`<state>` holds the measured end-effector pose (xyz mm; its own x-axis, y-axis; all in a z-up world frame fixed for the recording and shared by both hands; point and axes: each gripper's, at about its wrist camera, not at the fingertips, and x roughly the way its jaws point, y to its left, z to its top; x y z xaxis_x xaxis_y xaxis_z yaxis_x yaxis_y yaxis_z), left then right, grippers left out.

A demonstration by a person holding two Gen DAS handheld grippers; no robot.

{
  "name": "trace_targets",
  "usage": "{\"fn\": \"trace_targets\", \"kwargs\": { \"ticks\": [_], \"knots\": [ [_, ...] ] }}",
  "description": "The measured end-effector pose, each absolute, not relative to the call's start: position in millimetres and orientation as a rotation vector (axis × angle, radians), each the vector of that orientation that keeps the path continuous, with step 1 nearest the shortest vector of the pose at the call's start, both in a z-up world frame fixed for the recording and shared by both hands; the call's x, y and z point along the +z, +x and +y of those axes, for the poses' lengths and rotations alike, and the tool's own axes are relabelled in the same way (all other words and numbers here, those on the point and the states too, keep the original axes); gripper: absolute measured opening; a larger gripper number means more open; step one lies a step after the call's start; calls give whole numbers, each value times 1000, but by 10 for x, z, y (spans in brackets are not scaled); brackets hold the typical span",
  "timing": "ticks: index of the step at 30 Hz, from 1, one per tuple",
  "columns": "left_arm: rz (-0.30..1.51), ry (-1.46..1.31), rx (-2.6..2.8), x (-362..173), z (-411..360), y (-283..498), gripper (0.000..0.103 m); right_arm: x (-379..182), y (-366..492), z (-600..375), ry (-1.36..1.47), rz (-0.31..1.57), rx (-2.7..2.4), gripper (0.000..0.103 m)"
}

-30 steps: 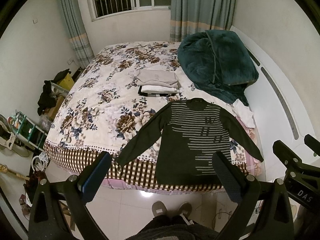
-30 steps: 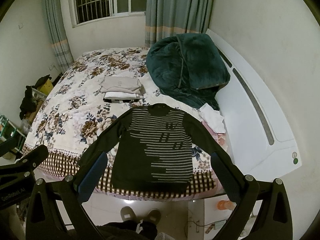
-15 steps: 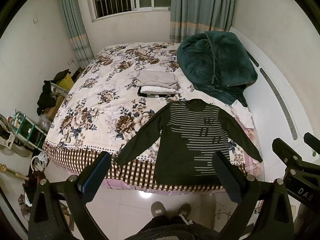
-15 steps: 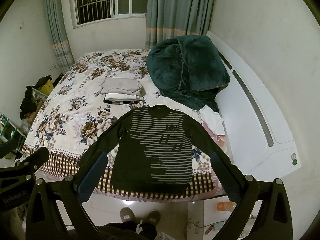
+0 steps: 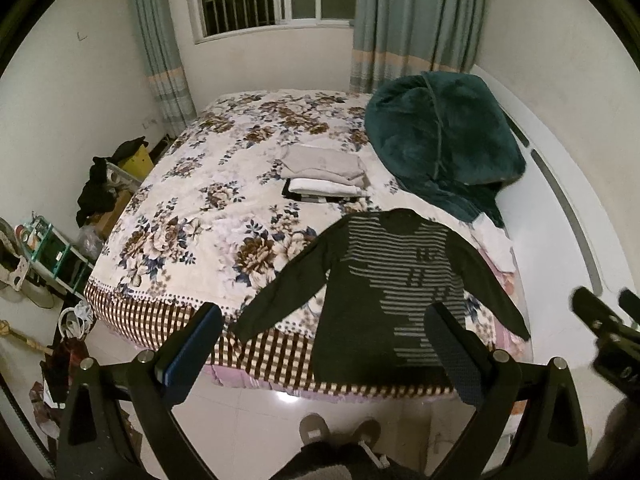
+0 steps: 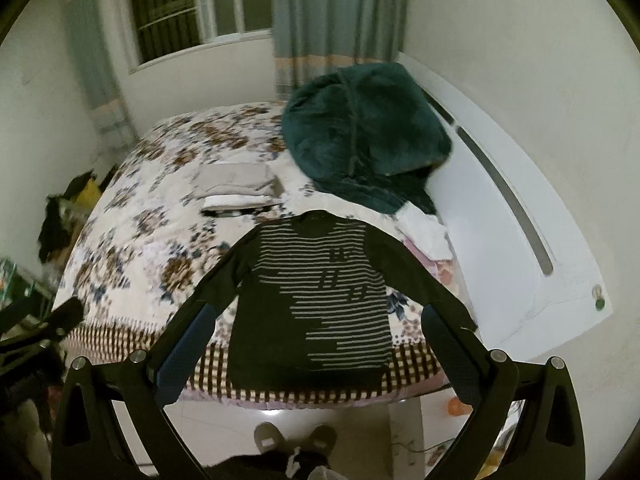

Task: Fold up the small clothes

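A dark sweater with grey stripes [image 5: 384, 284] lies flat, face up, sleeves spread, at the near edge of the floral bed [image 5: 192, 232]; it also shows in the right wrist view [image 6: 320, 296]. My left gripper [image 5: 324, 344] is open and empty, held above the floor in front of the bed. My right gripper [image 6: 316, 340] is open and empty, also short of the sweater's hem. A stack of folded clothes [image 5: 326, 172] sits farther back on the bed, and shows in the right wrist view [image 6: 240, 188] too.
A teal blanket [image 5: 440, 136] is heaped at the back right against the white headboard [image 5: 560, 200]. White cloth [image 5: 496, 240] lies beside the sweater's right sleeve. Clutter and a dark garment [image 5: 100, 188] stand left of the bed. My shoes [image 5: 340, 432] are on the tiled floor.
Both grippers have shifted slightly toward the bed; the right wrist view has tilted and blurred with motion. The sweater has not moved.
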<state>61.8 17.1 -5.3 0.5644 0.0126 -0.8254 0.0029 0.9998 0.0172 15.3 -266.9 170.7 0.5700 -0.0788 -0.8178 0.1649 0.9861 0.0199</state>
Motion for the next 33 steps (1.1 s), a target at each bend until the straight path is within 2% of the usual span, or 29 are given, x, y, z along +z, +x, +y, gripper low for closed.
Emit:
{"fn": "trace_targets", "kwargs": {
  "ticks": [6, 10, 11, 12, 14, 15, 18, 23, 27, 33],
  "knots": [
    [952, 48, 2, -436, 86, 898, 103, 1222, 410, -3429, 250, 977, -363, 103],
    [988, 80, 6, -871, -124, 1313, 103, 760, 522, -4078, 338, 967, -528, 101],
    [1003, 80, 3, -958, -152, 1375, 103, 601, 568, -4270, 352, 974, -571, 95],
    [1021, 84, 7, -1109, -262, 1532, 103, 444, 598, -4410, 363, 980, -600, 80],
    [1039, 103, 20, -1292, -317, 1661, 103, 23, 686, -4759, 391, 1012, -671, 61],
    [1054, 117, 28, -1404, -381, 1746, 103, -172, 707, -4906, 412, 1027, -699, 57],
    [1102, 160, 74, -1779, -596, 2044, 103, -897, 752, -5548, 540, 1060, -786, 56],
    [1194, 192, 153, -2441, -877, 2523, 103, -2436, 809, -6595, 868, 1164, -927, 56],
    [1257, 229, 169, -3180, -1136, 2870, 103, -3501, 861, -7104, 959, 1229, -1071, 56],
    [1353, 226, 184, -4102, -1354, 3151, 103, -4552, 1039, -7546, 1022, 1213, -1212, 56]
  ]
}}
